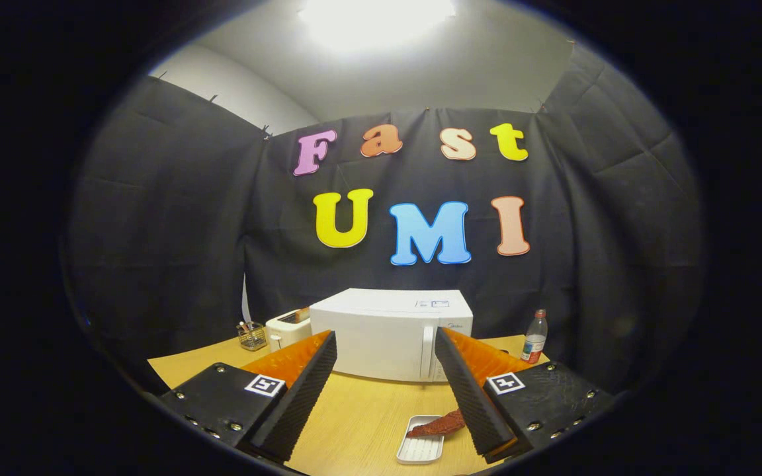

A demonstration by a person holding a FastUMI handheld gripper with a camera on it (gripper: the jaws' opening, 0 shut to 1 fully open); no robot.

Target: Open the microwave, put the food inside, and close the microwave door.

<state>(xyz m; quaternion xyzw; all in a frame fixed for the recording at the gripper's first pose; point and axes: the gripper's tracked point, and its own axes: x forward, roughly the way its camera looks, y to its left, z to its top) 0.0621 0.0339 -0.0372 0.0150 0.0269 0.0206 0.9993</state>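
Observation:
A white microwave (391,340) stands on the wooden table beyond my fingers, its door shut and its vertical handle (426,352) on the right side of the door. Nearer to me, a small white tray (421,448) lies on the table with a dark red piece of food (437,425) resting across its far end, right beside the inner edge of my right finger. My gripper (385,344) hovers above the table, open wide, with nothing between its fingers.
A white toaster (286,326) and a small wire basket of pens (252,334) sit left of the microwave. A plastic bottle with a red cap (534,337) stands to its right. The wooden table (361,413) has bare surface between the fingers.

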